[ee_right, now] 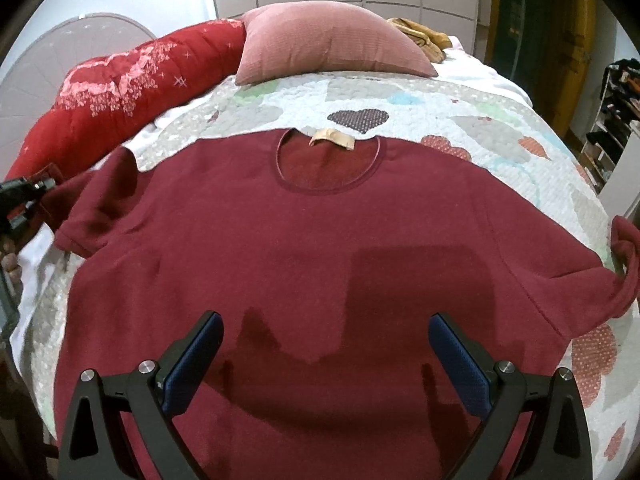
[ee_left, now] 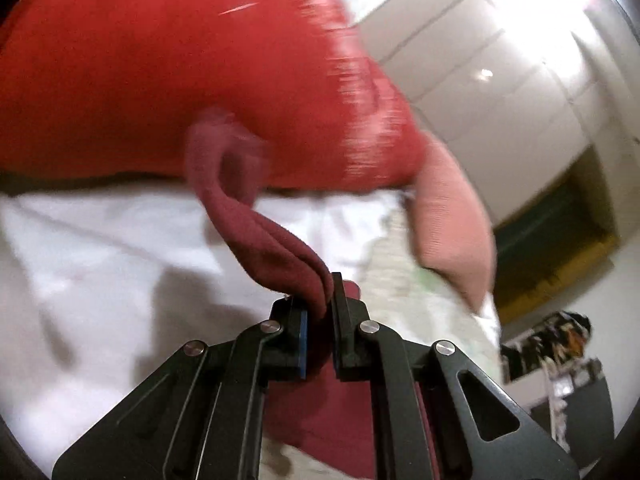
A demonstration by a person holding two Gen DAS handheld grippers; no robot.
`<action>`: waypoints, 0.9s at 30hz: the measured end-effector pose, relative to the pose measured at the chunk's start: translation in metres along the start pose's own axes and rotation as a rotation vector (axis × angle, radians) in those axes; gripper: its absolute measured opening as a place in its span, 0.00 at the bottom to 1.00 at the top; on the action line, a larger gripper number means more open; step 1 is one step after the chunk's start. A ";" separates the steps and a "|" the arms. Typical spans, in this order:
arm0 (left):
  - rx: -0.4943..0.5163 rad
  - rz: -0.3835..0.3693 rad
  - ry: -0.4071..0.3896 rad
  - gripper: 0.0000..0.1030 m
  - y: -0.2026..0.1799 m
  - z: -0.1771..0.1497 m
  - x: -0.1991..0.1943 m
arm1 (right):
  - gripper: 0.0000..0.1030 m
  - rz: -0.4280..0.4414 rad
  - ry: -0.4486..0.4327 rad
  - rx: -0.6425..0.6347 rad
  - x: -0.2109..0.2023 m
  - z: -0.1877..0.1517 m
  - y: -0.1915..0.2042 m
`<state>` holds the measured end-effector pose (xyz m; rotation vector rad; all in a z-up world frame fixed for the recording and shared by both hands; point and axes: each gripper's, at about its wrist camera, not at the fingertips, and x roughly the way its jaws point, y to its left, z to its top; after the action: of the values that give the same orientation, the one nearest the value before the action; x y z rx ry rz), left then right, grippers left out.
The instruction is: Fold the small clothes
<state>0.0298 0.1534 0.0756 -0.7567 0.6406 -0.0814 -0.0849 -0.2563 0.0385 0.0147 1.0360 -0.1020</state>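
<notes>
My left gripper (ee_left: 320, 300) pinches what looks like the maroon T-shirt's (ee_right: 320, 240) sleeve (ee_left: 276, 248); my right gripper (ee_right: 326, 344) gapes above its hem, nothing folded yet.

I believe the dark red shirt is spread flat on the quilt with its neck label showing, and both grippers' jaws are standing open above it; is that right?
Not quite: only the right gripper has open jaws, hovering over the dark red shirt spread on the quilt, neck label showing. The left wrist view shows the left gripper with jaws shut on a fold of the shirt's fabric.
</notes>
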 end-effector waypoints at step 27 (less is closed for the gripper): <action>0.613 -0.274 0.528 0.76 -0.229 -0.251 0.056 | 0.99 -0.143 -0.038 0.236 -0.028 -0.011 -0.137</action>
<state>-0.0324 -0.1850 0.0610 -0.2121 0.9454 -0.7158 -0.1208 -0.3895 0.0619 0.1527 0.9816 -0.3536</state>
